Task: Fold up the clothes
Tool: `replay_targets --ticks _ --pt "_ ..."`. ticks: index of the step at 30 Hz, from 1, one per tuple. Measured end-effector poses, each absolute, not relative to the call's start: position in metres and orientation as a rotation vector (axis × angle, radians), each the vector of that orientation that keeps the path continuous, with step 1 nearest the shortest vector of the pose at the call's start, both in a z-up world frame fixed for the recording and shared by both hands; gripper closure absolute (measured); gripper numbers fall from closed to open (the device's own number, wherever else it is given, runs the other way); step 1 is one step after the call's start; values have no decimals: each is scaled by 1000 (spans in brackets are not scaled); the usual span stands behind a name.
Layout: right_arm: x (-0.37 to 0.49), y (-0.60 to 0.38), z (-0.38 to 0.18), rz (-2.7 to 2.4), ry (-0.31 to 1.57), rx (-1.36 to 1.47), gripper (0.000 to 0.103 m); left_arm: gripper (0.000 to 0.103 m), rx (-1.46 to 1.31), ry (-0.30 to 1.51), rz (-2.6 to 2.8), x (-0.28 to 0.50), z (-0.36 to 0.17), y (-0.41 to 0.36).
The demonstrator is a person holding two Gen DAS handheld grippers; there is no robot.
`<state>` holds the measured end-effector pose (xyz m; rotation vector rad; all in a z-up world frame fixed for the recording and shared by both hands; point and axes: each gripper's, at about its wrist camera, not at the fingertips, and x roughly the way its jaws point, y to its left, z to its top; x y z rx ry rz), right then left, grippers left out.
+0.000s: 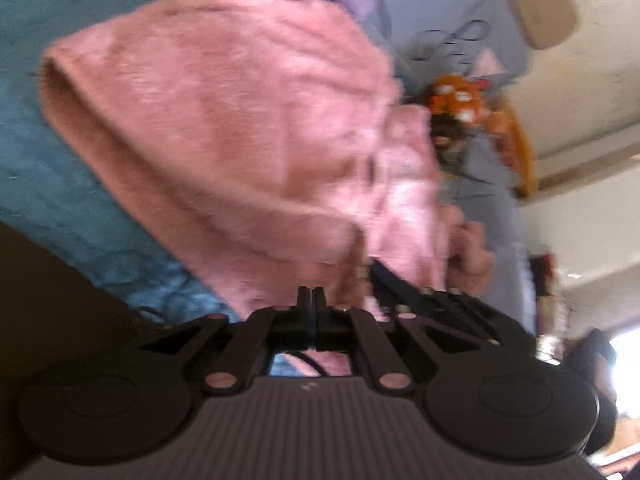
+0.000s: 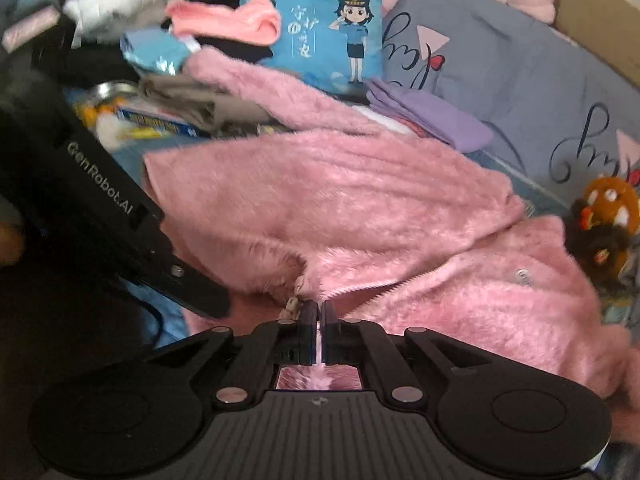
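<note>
The right black two-finger gripper [image 2: 319, 312], nearly closed on the near edge of the fluffy pink fleece jacket [image 2: 340, 200], has the garment spreading away ahead, while the left gripper [image 1: 311, 300], closed, apparently empty, sits alongside.

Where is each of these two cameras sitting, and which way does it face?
Left wrist view: sits on the left gripper, looks along its closed fingers at the pink fluffy garment on the blue blanket; the right gripper shows at right.
Right wrist view: sits on the right gripper, which pinches the garment's edge; the left gripper reaches in from the left.
Both views share the garment, the orange plush toy and the grey bedding.
</note>
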<state>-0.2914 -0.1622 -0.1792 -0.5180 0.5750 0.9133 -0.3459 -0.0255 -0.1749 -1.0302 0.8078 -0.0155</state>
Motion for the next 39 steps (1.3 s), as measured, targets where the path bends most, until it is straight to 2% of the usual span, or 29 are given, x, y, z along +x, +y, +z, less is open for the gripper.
replay_targets --ticks 3,6,7,8,9,13,16,19,20,23,26,30,39 --pt "-290 -166 -177 936 629 -408 101 103 -1059 760 -78 -352 -174 -23" --pt "-289 -171 -180 944 701 -283 101 97 -1057 733 -98 -355 -170 -23" --pt "-288 -174 -182 945 735 -222 101 95 -1056 724 -104 -356 -169 -23" --pt "-285 -177 -184 943 767 -158 101 87 -1056 729 -102 -356 -169 -23" --pt "-282 -181 -186 938 797 -97 101 82 -1056 735 -99 -356 -169 -23" --pt "-264 -202 -197 896 893 171 101 82 -1046 773 -66 -352 -171 -24" --pt "-263 -206 -201 901 918 234 101 82 -1046 786 -41 -348 -172 -24" --pt "-267 -200 -203 918 923 210 101 83 -1071 797 -36 -344 -176 -24" --pt "-269 -199 -202 916 917 201 101 89 -1061 808 -41 -342 -176 -25" --pt "-272 -196 -200 912 892 162 101 96 -1012 839 -33 -338 -172 -31" --pt "-275 -192 -197 913 864 110 101 98 -983 862 11 -339 -170 -33" --pt "-287 -180 -192 915 786 -53 101 99 -965 884 55 -341 -169 -33" --pt "-322 -141 -211 917 534 -662 99 99 -945 915 98 -343 -171 -34"
